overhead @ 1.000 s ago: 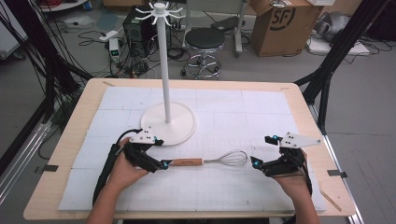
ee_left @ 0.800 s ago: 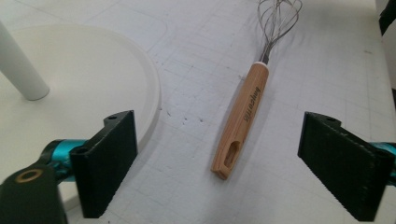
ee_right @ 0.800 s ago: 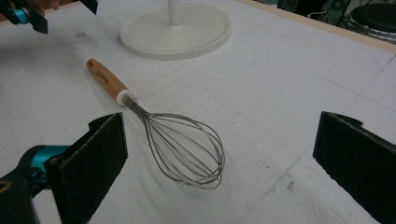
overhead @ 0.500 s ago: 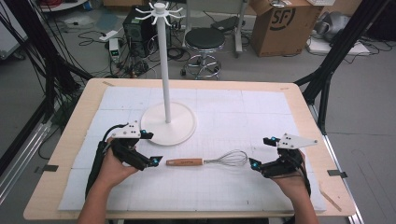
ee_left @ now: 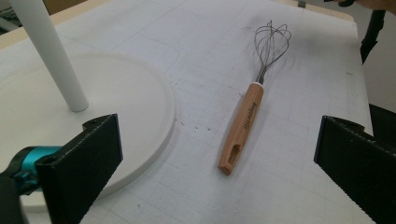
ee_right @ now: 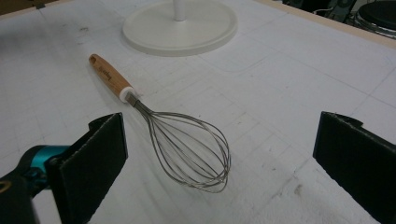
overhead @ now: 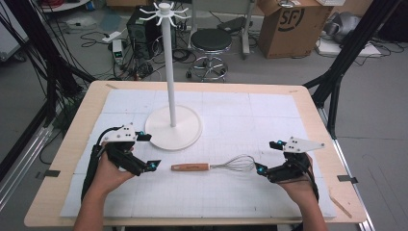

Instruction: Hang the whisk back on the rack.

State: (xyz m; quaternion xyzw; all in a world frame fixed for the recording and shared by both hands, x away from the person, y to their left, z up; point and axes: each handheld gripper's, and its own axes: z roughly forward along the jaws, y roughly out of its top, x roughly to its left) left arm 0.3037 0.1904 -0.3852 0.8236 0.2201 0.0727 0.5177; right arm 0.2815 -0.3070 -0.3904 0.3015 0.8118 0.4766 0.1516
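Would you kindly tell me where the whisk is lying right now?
In the high view the whisk lies flat on the white mat, just in front of the stand's round base, between both tongs.

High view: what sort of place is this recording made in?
Likely a lab or workshop set up for recording, not a kitchen. A wooden table carries a gridded white mat, loose cables and a computer tower sit on the floor, and a cardboard box stands behind.
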